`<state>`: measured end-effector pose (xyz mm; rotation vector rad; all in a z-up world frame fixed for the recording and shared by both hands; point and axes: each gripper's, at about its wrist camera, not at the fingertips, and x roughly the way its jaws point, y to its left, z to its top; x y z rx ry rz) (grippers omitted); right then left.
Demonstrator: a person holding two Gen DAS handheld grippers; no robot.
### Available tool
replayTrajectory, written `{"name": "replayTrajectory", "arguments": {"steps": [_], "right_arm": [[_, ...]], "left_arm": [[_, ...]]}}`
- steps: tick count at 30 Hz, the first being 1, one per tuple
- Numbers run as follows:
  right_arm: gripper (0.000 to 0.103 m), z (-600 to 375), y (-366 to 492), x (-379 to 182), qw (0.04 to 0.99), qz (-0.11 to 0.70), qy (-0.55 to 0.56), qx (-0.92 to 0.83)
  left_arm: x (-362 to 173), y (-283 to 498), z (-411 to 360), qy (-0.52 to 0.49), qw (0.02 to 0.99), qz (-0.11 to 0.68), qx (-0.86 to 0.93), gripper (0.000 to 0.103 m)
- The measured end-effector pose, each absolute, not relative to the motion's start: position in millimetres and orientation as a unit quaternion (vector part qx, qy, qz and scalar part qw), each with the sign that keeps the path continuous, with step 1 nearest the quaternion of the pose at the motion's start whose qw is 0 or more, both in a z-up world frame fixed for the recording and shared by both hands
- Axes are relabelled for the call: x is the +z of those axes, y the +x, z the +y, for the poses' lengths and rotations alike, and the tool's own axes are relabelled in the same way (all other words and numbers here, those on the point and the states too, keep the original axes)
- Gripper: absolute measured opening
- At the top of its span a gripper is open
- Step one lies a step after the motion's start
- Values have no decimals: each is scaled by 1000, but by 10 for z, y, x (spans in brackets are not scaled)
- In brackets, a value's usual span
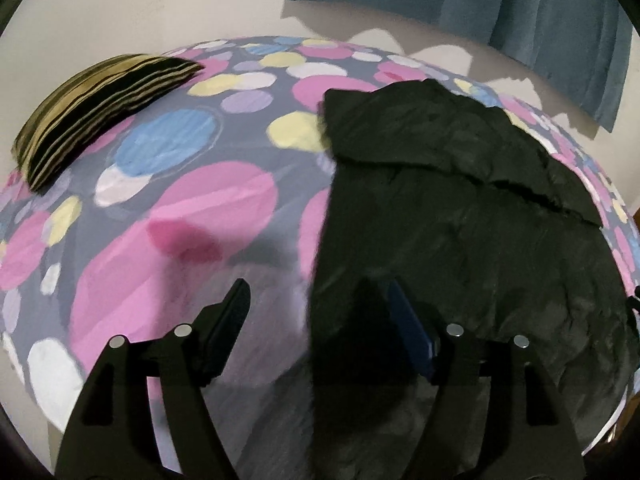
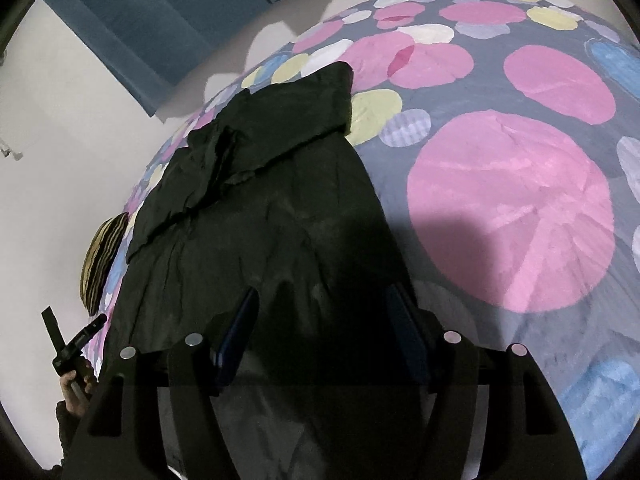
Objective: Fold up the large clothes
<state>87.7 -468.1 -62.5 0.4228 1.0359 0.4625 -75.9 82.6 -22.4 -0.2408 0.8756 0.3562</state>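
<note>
A large black garment (image 1: 460, 208) lies spread on a bed with a spotted cover (image 1: 180, 208); a folded-over flap lies across its far end. It also shows in the right wrist view (image 2: 260, 208). My left gripper (image 1: 318, 296) is open and empty, above the garment's near left edge. My right gripper (image 2: 324, 300) is open and empty, above the garment's near end. The left gripper shows at the left edge of the right wrist view (image 2: 76, 344).
A striped olive and black cushion (image 1: 96, 116) lies at the bed's far left corner. A pale wall (image 1: 140, 0) and blue curtain (image 1: 500, 8) stand behind the bed. The spotted cover (image 2: 520, 200) stretches right of the garment.
</note>
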Motion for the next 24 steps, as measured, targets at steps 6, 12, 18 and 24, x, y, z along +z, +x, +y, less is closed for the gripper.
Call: {"name": "replayTrajectory", "arguments": {"steps": [6, 12, 18, 24], "right_arm": [[70, -4695, 782, -643, 822, 491, 186, 221], [70, -4710, 691, -643, 825, 491, 177, 217], [74, -4754, 603, -743, 819, 499, 179, 218], [74, -4770, 468, -801, 805, 506, 191, 245]], "left_arm": [[-275, -997, 907, -140, 874, 431, 174, 71], [-306, -1096, 869, -143, 872, 433, 175, 71], [-334, -1143, 865, -171, 875, 427, 150, 71], [-460, -1201, 871, -240, 863, 437, 86, 71]]}}
